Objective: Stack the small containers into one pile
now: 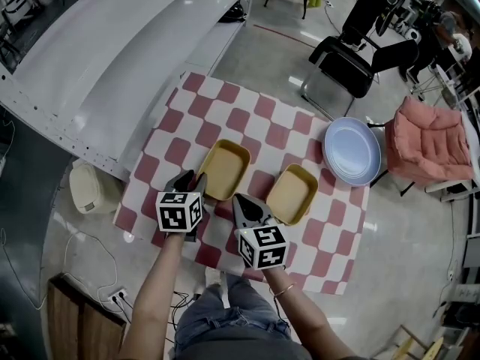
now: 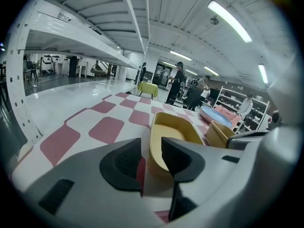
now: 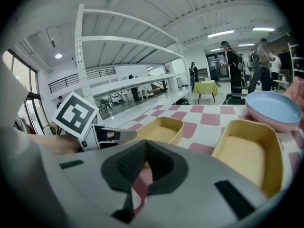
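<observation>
Two small yellow containers stand apart on the red-and-white checked cloth. The left container lies just beyond my left gripper, which is open; nothing is between its jaws, and the container's near rim shows through the gap. The right container sits just ahead and to the right of my right gripper, whose jaw tips meet, shut on nothing. Both grippers hover low over the cloth's near side, side by side.
A pale blue plate rests at the cloth's far right corner. A long white shelf unit runs along the left. A pink-cushioned chair and black chairs stand beyond. A white bin and cables lie on the floor at left.
</observation>
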The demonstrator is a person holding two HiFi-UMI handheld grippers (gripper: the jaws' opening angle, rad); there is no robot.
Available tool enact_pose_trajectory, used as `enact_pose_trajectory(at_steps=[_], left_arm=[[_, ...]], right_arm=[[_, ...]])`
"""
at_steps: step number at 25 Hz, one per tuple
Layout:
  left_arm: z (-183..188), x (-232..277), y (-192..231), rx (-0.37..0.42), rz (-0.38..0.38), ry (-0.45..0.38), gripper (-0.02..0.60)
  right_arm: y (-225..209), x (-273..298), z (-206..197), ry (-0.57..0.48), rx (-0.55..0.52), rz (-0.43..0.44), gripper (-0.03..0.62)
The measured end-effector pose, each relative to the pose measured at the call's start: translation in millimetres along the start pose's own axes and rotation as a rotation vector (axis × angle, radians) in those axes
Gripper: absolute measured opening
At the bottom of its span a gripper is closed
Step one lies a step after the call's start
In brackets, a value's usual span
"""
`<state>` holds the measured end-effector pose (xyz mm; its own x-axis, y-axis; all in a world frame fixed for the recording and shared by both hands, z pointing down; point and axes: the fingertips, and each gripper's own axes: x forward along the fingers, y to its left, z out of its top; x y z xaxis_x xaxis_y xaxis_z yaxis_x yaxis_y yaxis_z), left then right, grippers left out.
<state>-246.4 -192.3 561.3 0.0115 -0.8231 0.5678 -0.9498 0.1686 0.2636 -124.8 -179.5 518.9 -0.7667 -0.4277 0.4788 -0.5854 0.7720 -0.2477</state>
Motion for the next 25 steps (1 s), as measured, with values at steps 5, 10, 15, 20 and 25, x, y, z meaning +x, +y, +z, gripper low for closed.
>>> enact_pose_trajectory(at_steps=[5,10,15,20,25], left_arm=[[0,13,3,-0.005,0.002,0.025,0.133],[-2,19,4,0.003,0.013,0.045,0.087],[-1,21,3,-0.006,0.013,0.042,0.043],[-2,17,3,-0.033,0.002,0.043,0.037],[5,2,3,-0.061,0.0,0.017,0.032]], right_arm=[[-2,7,-1,0.011,0.008,0.004,0.011],[-5,8,-1,0.015,0.013,-0.002,0.011],[-8,7,-1,0.015,0.013,-0.015,0.011],[-6,3,2,0.006,0.011,-0.03,0.011],[0,-5,7,-0.013,0.003,-0.041,0.011]])
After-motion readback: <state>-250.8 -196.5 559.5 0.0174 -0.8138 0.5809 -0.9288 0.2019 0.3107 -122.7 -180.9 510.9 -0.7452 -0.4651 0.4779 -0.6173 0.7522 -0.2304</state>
